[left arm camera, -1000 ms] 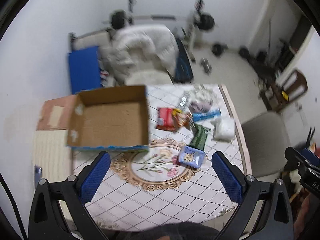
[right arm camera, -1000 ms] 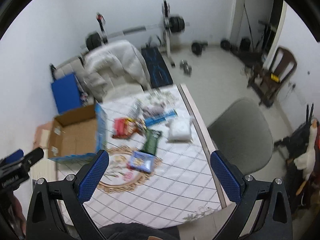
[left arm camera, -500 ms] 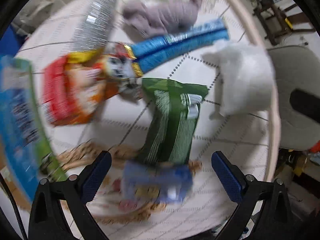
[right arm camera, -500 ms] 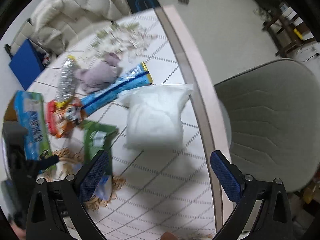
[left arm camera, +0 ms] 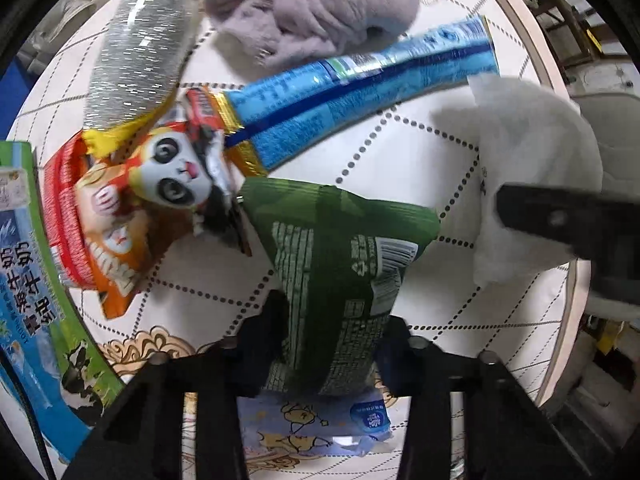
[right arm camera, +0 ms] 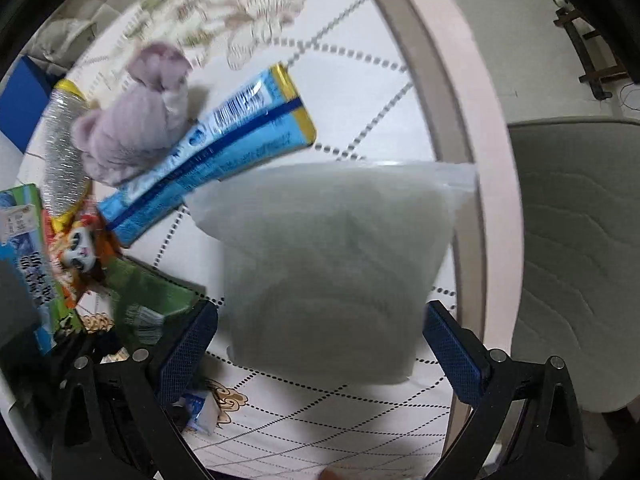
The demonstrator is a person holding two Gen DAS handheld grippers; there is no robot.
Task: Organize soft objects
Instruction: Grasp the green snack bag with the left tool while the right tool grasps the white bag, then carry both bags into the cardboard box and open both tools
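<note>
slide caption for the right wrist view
Open right gripper straddling the white bag near the table edge.

Glossy crinkled plastic green packet (left arm camera: 340, 280), fuzzy lilac plush toy (left arm camera: 320, 12), and frosted matt plastic bag (right arm camera: 336, 264).

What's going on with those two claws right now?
Left gripper shut on green packet. Right gripper open, straddling white bag. Blue packet overlaps bag's far corner.

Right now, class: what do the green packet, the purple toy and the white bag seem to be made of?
Green packet: glossy plastic film, creased, printed. Purple toy: fuzzy plush fabric, wrinkled pile. White bag: translucent frosted plastic over soft white filling, possibly cotton; contents unclear.
</note>
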